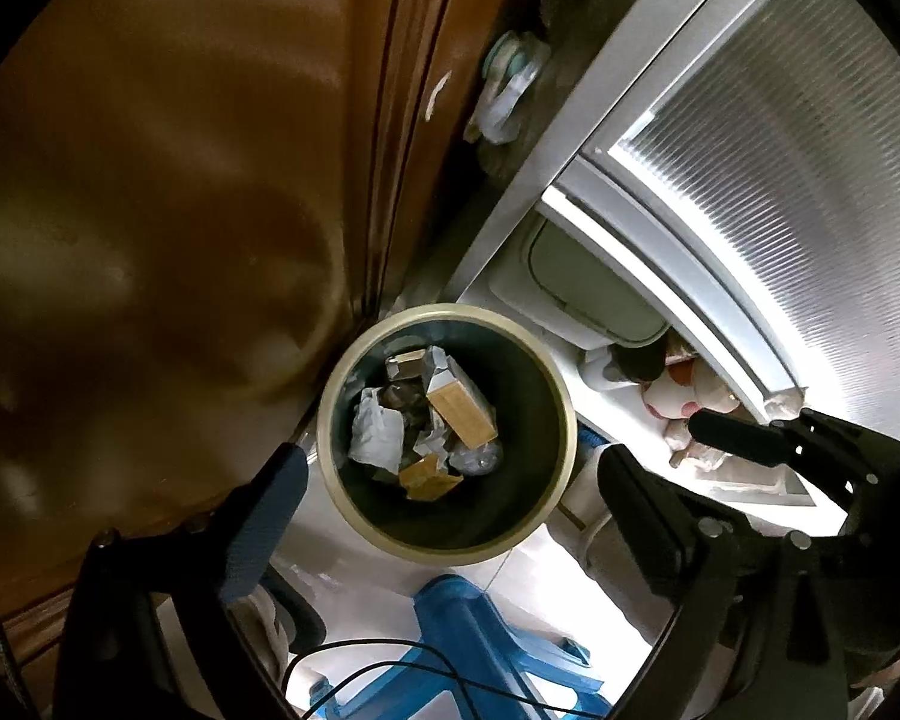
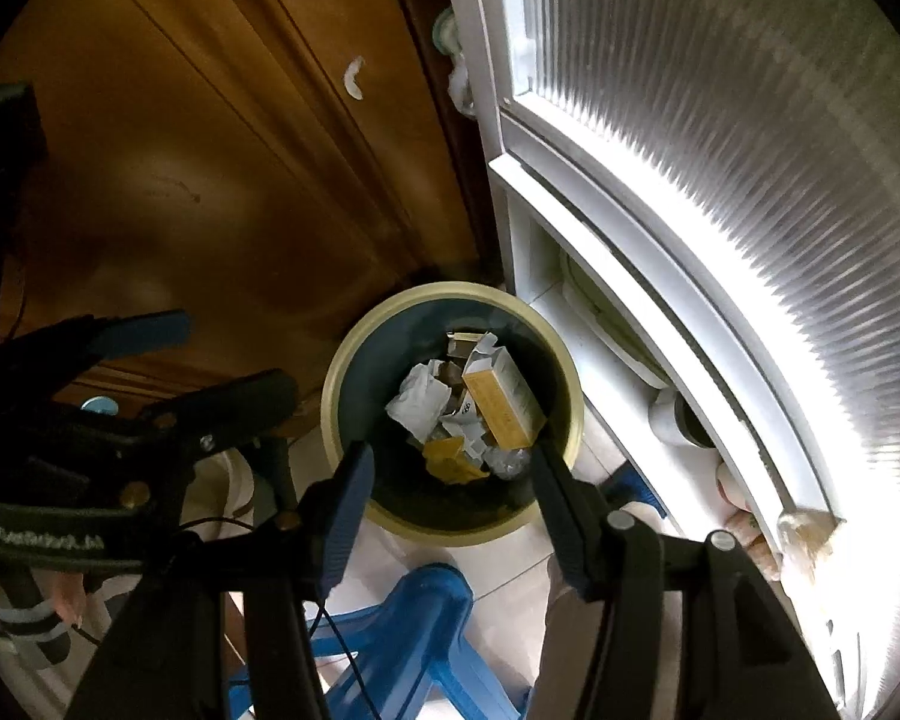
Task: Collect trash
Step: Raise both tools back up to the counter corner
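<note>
A round trash bin (image 1: 342,396) with a cream rim and dark inside stands on the floor below both grippers; it also shows in the right wrist view (image 2: 354,354). Inside lie crumpled white paper (image 1: 378,435), a tan cardboard box (image 1: 462,414) and other scraps. In the right wrist view the box (image 2: 504,402) and paper (image 2: 420,402) show too. My left gripper (image 1: 450,468) is open and empty above the bin. My right gripper (image 2: 450,456) is open and empty above the bin. The right gripper also shows in the left view (image 1: 714,432), the left gripper in the right view (image 2: 234,354).
A brown wooden door (image 1: 180,180) is on the left. A white-framed ribbed glass door (image 1: 780,150) is on the right. A blue plastic stool (image 1: 468,648) stands below the bin's near side. Bottles and bags (image 1: 684,396) sit by the glass door.
</note>
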`<state>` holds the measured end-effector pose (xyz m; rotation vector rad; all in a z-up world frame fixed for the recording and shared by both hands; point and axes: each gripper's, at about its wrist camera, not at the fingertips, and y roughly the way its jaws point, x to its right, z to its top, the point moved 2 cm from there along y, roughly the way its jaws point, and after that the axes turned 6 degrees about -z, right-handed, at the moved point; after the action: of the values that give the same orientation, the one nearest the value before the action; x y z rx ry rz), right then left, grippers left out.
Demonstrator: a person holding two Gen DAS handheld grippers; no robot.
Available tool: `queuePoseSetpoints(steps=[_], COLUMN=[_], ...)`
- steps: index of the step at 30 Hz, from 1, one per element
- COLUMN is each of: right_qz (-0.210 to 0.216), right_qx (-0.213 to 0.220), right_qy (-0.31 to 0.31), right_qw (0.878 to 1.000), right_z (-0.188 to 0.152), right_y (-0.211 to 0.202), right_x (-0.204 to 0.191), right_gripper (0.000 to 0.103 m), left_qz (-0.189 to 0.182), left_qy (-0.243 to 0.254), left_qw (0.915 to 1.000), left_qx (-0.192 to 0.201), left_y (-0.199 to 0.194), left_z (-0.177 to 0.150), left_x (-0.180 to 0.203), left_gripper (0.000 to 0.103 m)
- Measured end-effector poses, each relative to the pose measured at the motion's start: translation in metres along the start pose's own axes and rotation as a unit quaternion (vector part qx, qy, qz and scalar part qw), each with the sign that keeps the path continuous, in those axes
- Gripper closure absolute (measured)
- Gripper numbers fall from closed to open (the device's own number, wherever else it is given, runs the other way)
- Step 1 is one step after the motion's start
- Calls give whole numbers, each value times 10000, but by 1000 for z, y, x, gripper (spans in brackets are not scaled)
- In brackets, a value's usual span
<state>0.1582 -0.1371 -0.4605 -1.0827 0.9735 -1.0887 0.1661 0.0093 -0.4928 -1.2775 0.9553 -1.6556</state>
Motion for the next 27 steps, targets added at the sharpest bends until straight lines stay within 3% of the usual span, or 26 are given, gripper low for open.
queuePoseSetpoints(steps=[13,23,27], right_qz=[-426,-447,-344], right_qx=[538,1333,1837], right_qy=[-256,-131,-5], right_qw=[9973,9900,9824], right_z=[-21,-33,-32], right_y=[-72,-167,-217], right_x=[-5,-4,2], right_gripper=[47,47,47], left_qz=[-122,-254,-280], left_qy=[803,803,995], left_qw=[9947,9872,9786], left_qx=[635,1358,1782], left_y=[-62,-161,-216], left_z=[-8,-23,-26], left_x=[49,87,106], left_gripper=[2,1,1])
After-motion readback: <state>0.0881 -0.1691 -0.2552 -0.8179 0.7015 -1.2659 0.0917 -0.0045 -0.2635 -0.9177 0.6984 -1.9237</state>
